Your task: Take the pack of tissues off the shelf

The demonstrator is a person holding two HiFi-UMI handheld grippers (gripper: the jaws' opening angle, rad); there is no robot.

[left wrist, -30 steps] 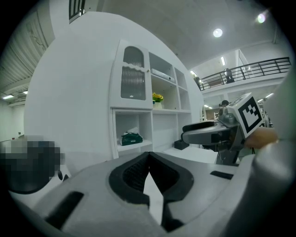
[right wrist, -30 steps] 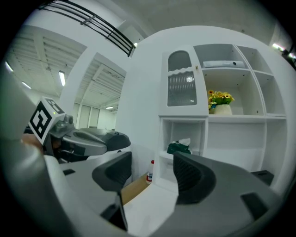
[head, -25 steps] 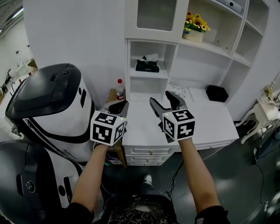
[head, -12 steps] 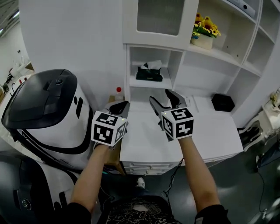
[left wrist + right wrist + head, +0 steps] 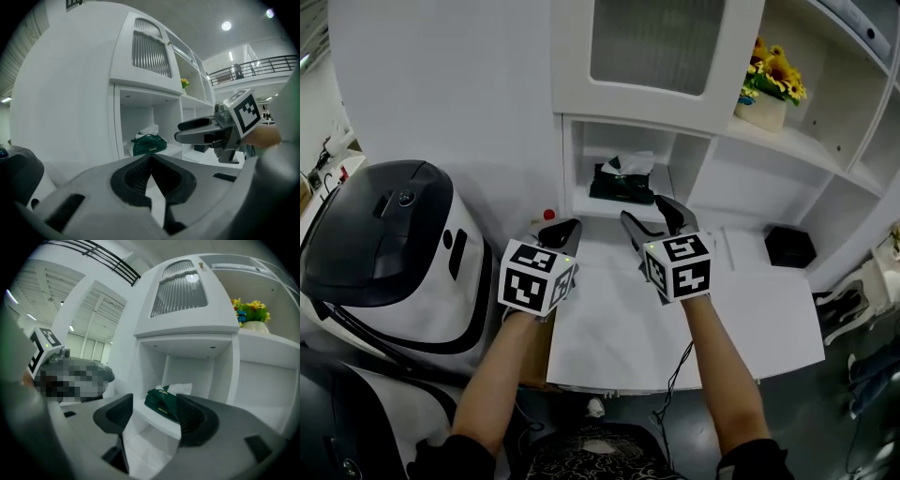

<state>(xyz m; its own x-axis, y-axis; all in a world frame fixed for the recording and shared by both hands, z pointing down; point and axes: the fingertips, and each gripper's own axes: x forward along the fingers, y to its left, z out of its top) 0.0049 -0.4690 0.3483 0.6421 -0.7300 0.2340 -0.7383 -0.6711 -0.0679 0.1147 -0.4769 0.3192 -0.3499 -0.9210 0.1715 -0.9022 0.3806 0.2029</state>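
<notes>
Tissue pack (image 5: 622, 182): on shelf (image 5: 585, 205), untouched.
R gripper (image 5: 647, 212): jaws wide, aimed to grab it.
L gripper (image 5: 559, 228): jaws together, idle.

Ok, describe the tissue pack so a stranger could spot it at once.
On the white shelving unit, find the ribbed cabinet door. The tissue pack lies in the open cubby beneath it: dark green, white tissue sticking up, alone there.
</notes>
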